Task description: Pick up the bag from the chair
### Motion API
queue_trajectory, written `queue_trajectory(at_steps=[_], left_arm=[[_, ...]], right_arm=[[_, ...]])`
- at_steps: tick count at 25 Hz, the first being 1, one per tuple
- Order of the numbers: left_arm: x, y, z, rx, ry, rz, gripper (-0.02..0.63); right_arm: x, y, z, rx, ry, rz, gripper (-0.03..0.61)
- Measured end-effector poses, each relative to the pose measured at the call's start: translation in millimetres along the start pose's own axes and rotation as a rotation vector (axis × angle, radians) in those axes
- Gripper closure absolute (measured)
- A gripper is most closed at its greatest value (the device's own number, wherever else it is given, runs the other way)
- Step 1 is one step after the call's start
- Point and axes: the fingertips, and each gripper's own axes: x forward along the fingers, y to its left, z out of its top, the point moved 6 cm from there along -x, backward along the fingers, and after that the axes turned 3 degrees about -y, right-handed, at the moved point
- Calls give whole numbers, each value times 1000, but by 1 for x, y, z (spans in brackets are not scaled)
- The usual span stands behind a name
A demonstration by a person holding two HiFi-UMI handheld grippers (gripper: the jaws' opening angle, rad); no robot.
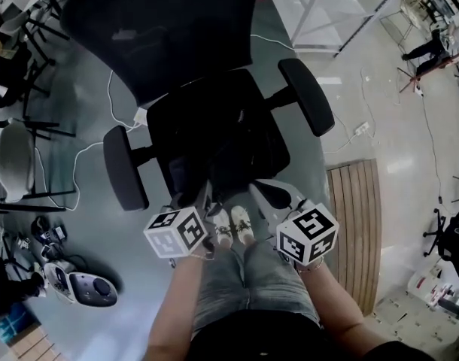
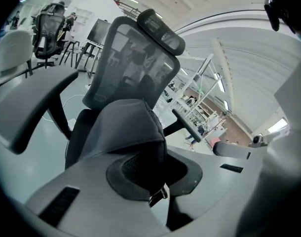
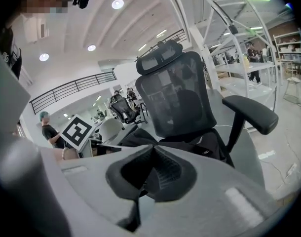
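Left tongs (image 2: 148, 174) clamp half-hidden bag (image 2: 123, 127).

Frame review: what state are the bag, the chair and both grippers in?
bag: on the chair seat, a fold pinched by the left gripper.
chair: upright, bag on its seat.
left gripper: shut on the bag.
right gripper: shut, nothing visible between its jaws.
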Motion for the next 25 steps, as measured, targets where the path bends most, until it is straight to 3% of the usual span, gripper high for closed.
queue_trajectory(at_steps=[8,14,25], left_arm=[[-29,-35,25,37,-8,-64,564],[-39,-55,42,79,-10,-113,565],[-78,-81,67,34,-102,-179,565]], right_arm=[[-30,24,28,-5,-64,-8,580],[-36,39,51,-65,-98,13,578],[-55,52,102,-147,-236,39,580]])
